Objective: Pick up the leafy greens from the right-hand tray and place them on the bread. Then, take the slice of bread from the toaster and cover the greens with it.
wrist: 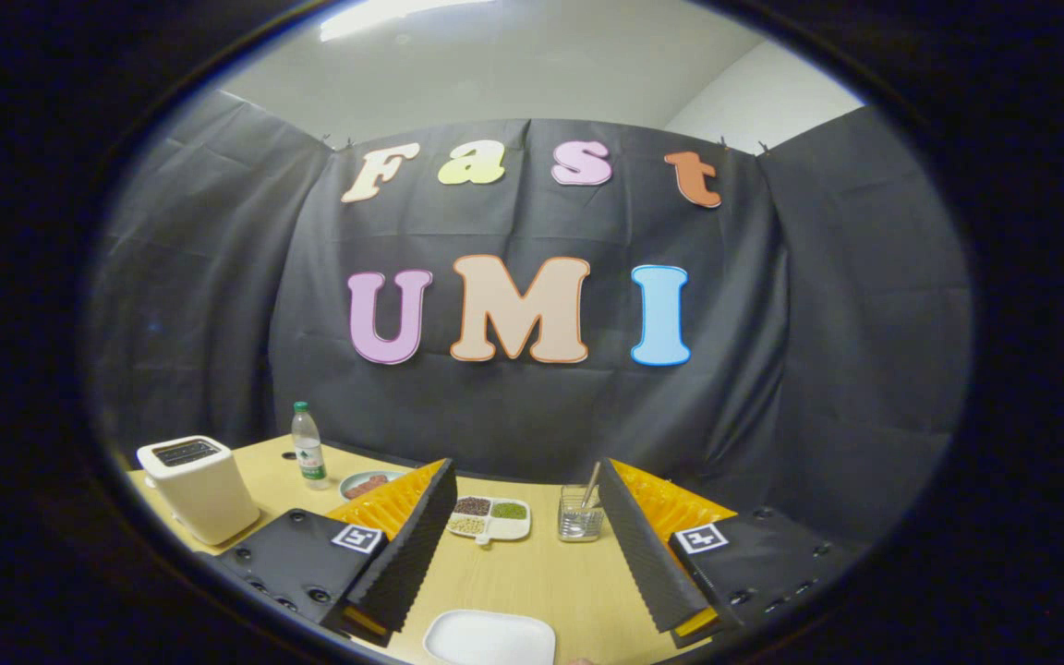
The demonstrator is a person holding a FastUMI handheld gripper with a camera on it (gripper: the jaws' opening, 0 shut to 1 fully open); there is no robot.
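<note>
My gripper [525,517] is held above the wooden table [532,573], open, its two ribbed black fingers [407,545] spread wide with nothing between them. A white toaster [199,487] stands to the left, beyond the left finger; its slots look dark and I cannot tell whether bread is inside. A white plate [490,638] lies close below, between the fingers. Leafy greens and bread are not distinguishable here.
Ahead between the fingers sits a white divided dish [489,518] with brown, green and pale fillings. A glass with a utensil [580,513] stands beside the right finger. A water bottle [309,446] and a small plate with reddish food [368,484] stand behind the left finger.
</note>
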